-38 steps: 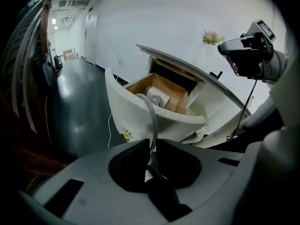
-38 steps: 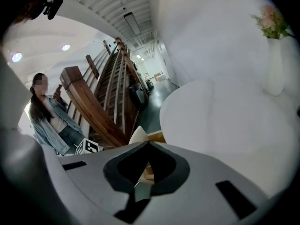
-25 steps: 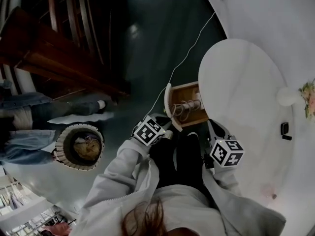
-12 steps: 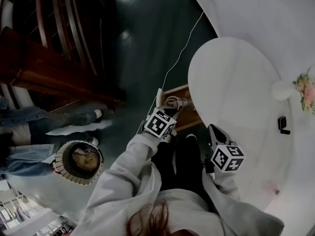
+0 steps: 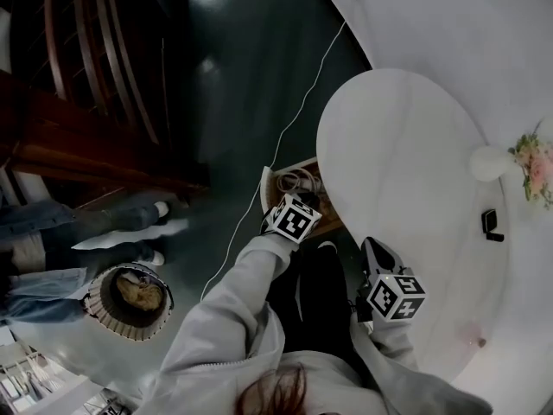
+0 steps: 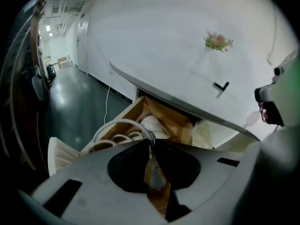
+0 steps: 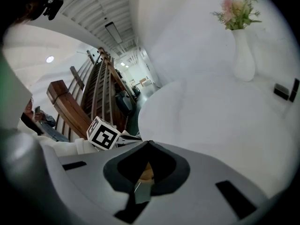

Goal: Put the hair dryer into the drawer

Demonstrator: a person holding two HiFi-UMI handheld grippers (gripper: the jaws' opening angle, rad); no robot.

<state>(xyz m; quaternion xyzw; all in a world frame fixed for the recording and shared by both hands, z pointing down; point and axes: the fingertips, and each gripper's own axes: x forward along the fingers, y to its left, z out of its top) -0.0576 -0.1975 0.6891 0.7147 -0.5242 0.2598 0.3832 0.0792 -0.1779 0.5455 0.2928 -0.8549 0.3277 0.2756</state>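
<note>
The hair dryer (image 6: 152,123), a pale rounded body, lies inside the open wooden drawer (image 6: 126,114), toward its back. Its grey cord (image 6: 123,122) sits in loose coils at the drawer's front. One loop arches up above the drawer's rim to your left gripper (image 6: 151,143). That gripper's jaws are closed, and as far as the dim left gripper view shows, they pinch the cord at their tips. Your right gripper (image 7: 147,144) is off to the drawer's right, near the edge of the white round table (image 5: 406,145) that the drawer slides under. Its jaws are pressed together with nothing between them. Well away from the drawer, on the far side of the tabletop, stands a white vase (image 5: 486,162) of flowers.

The raised loop is the likeliest trouble. If you let go while it stands above the drawer's rim, the springy cord may flop over the side. Pushing the drawer shut would then trap or crush it. If you pull upward on the cord, it could drag the dryer toward the drawer's front or tip it out. If you push the closed jaws down among the coils, they may catch a second loop and lift it as you leave. The tabletop overhangs the drawer's back, so a hurried move there could knock the table's edge and rock the vase.
</note>
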